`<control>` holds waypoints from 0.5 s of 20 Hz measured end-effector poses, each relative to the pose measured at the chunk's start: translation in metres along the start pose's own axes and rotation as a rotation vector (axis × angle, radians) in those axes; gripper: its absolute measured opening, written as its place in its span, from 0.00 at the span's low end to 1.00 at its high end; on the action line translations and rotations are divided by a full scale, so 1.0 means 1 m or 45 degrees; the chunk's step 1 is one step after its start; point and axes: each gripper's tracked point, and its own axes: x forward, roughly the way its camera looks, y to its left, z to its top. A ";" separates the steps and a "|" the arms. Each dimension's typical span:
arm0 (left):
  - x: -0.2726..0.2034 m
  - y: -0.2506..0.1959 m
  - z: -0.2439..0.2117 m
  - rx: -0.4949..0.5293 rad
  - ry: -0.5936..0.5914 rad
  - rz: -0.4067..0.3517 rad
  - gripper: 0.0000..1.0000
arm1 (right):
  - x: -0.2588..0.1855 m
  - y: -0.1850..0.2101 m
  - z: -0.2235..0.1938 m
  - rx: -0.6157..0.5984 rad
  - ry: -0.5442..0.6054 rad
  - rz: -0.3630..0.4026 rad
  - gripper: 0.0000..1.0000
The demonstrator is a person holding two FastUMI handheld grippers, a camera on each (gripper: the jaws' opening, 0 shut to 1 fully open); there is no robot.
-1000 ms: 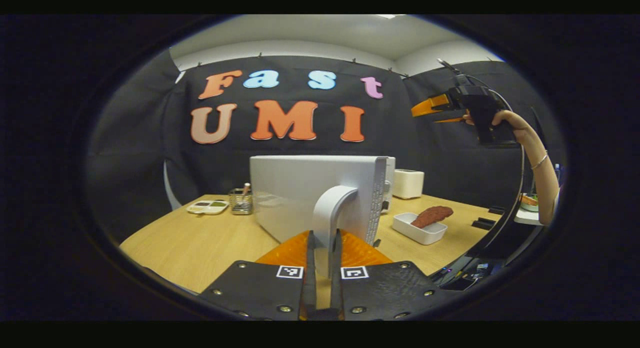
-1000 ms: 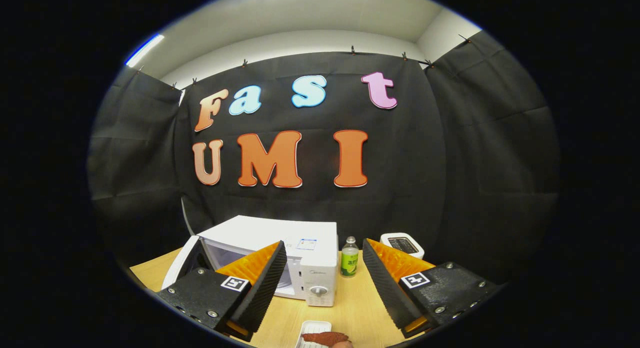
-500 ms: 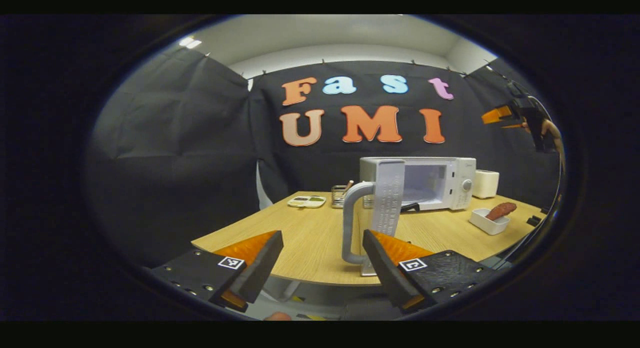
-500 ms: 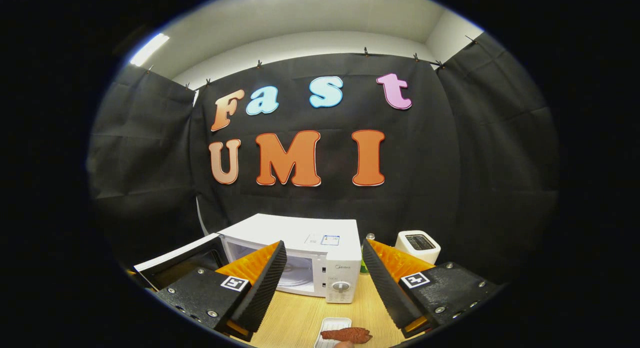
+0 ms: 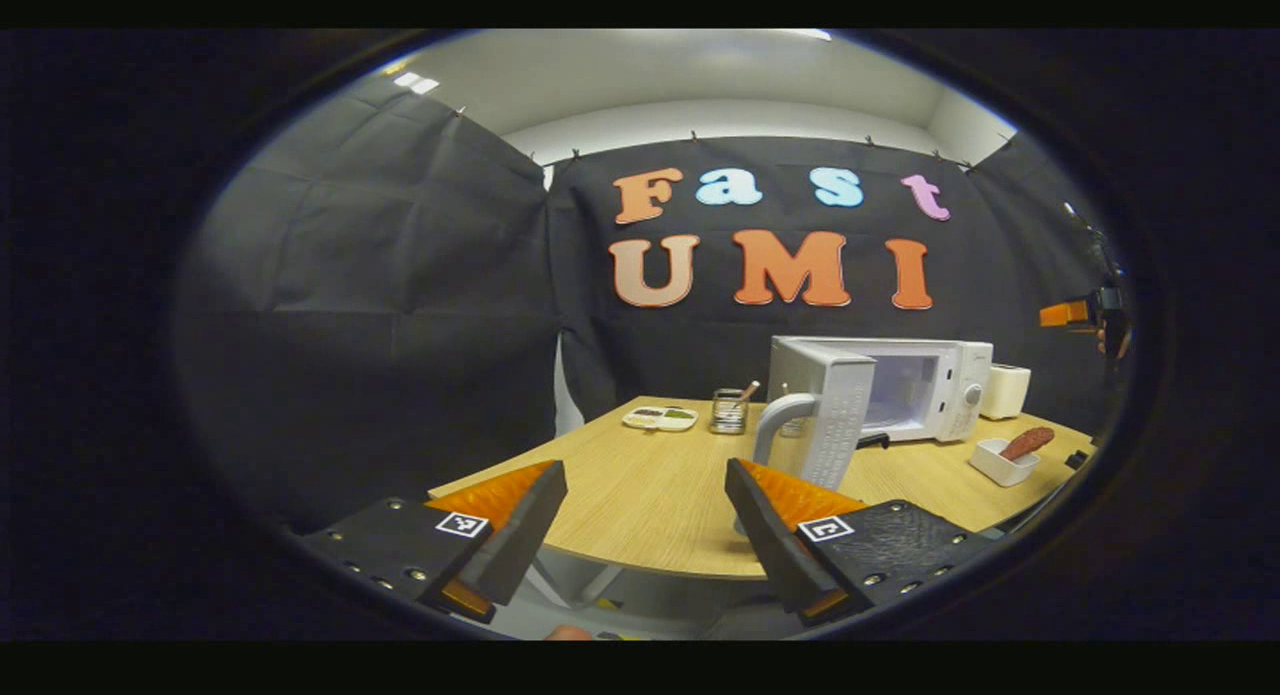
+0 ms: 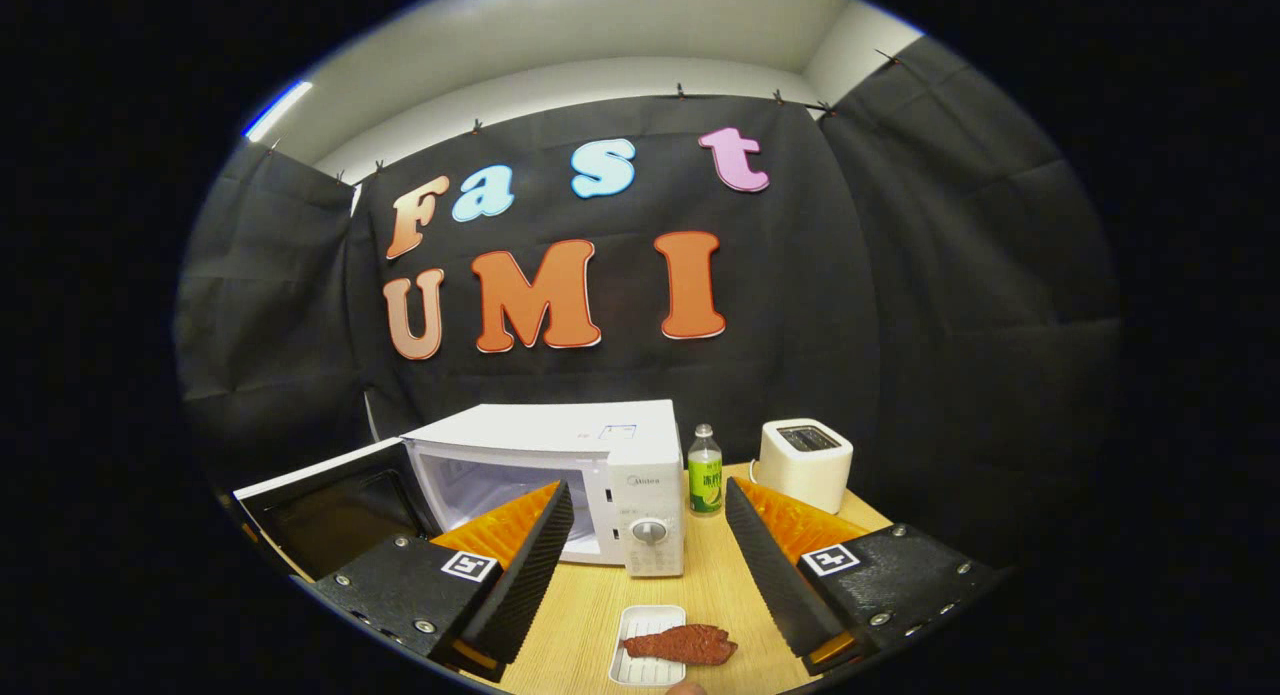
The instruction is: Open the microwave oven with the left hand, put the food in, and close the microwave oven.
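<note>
The white microwave point(image 5: 925, 385) stands on the wooden table with its door point(image 5: 840, 430) swung wide open; the grey handle point(image 5: 775, 430) juts toward me. My left gripper point(image 5: 645, 545) is open, drawn back off the table's near edge, holding nothing. In the right gripper view the microwave point(image 6: 560, 475) shows its bare cavity, with the door point(image 6: 320, 505) out to the left. The reddish-brown food point(image 6: 683, 643) lies across a white tray point(image 6: 630, 665) in front of it. My right gripper point(image 6: 645, 565) hangs open above the tray, apart from it. The food point(image 5: 1025, 442) lies at the right of the left gripper view.
A white toaster point(image 6: 805, 463) and a green-labelled bottle point(image 6: 705, 470) stand right of the microwave. A palette dish point(image 5: 660, 417) and a wire holder point(image 5: 730, 412) sit at the back left of the table point(image 5: 620, 485). The other gripper point(image 5: 1075, 313) is raised at far right.
My left gripper let go of the door handle, opened and pulled back from the table; the door now stands wide. The right gripper dropped lower, bringing the tray more into sight.
</note>
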 end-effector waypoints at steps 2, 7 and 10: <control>0.005 0.007 0.003 0.013 -0.004 -0.001 0.95 | 0.000 -0.016 -0.026 0.069 0.034 -0.037 0.95; 0.024 0.015 0.005 0.009 -0.001 -0.022 0.95 | 0.000 -0.041 -0.093 0.283 0.139 -0.116 0.95; 0.035 0.018 0.002 -0.003 0.009 -0.033 0.95 | 0.002 -0.051 -0.129 0.402 0.200 -0.157 0.95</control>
